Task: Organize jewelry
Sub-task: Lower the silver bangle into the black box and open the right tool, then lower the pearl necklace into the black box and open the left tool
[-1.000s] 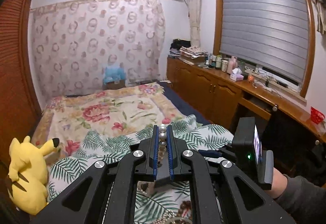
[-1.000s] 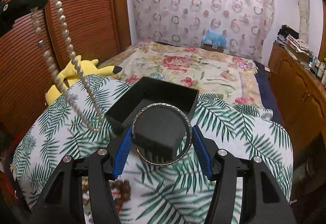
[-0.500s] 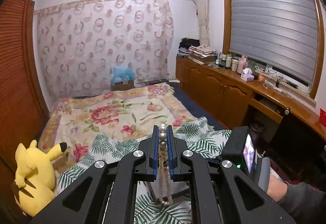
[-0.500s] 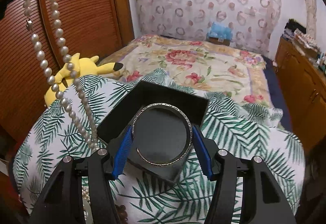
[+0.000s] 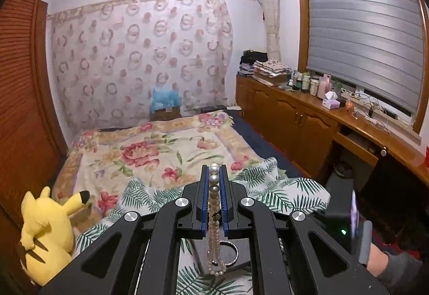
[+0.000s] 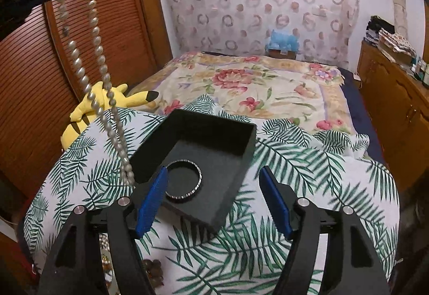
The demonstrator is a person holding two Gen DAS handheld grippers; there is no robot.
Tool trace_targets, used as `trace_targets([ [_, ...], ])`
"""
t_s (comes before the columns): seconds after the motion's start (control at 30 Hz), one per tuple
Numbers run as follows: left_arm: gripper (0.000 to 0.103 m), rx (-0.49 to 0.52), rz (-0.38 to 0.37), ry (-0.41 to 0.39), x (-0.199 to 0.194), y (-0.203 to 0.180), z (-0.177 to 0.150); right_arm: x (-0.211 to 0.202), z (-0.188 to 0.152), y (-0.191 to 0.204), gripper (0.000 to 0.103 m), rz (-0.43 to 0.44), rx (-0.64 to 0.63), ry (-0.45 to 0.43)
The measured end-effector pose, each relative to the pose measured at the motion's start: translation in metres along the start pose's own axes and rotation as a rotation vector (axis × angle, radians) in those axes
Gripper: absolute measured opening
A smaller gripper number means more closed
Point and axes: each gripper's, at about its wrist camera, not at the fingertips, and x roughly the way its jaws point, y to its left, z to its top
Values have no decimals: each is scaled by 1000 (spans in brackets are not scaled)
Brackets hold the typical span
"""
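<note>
While clamped high between the blue pads of the left gripper (image 5: 214, 174), pearl necklace (image 6: 97, 53) hangs as a doubled strand of round, glossy white beads, graded evenly along both runs, with a small dark metal clasp partway down one side. Left gripper pressed together on the top beads, three pearls showing between the pads in the left wrist view. Lower loop of the strand dangling free, ending just beside the near left corner of the black box (image 6: 241, 139); contact with the box edge cannot be told. Black box: open, square, matt walls, dark foam-like floor, seated tilted on the palm-leaf cloth (image 6: 308, 169) that covers the near end of the bed. Silver bangle (image 6: 185, 179) lying flat on the box floor near the front left: thin open ring, textured or stone-set rim catching light, part of it hidden behind the left blue pad of the right gripper (image 6: 214, 198). Right gripper spread wide and opening, pads clear of the bangle, one pad over the box and the other over the cloth, nothing pinched. Brown bead jewelry (image 6: 154, 268) resting on the cloth below the right gripper, partly hidden by its frame; more pale beads glimpsed beside it, too obscured to identify. Yellow plush toy (image 5: 45, 230) at the left edge of the bed, against the wooden slatted doors (image 6: 32, 59).
</note>
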Motion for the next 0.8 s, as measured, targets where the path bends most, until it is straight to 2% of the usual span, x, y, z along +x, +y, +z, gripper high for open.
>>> trace_targets([
  [0.2,7,-4,9,5,12,4,2,-9,-10,-6,72,1,11,-16],
  [0.67,7,9,45,99,54,7,-27,-15,-26,-2,72,3,-9,-20],
  [0.7,9,12,51,109,57,6,-30,-15,-27,-1,72,3,-8,-20],
  [0.77,31,16,53,129,60,7,-40,-18,-32,-1,73,2,-8,-19],
  [0.8,33,15,51,130,59,8,-44,-18,-32,-1,73,1,-10,-19],
])
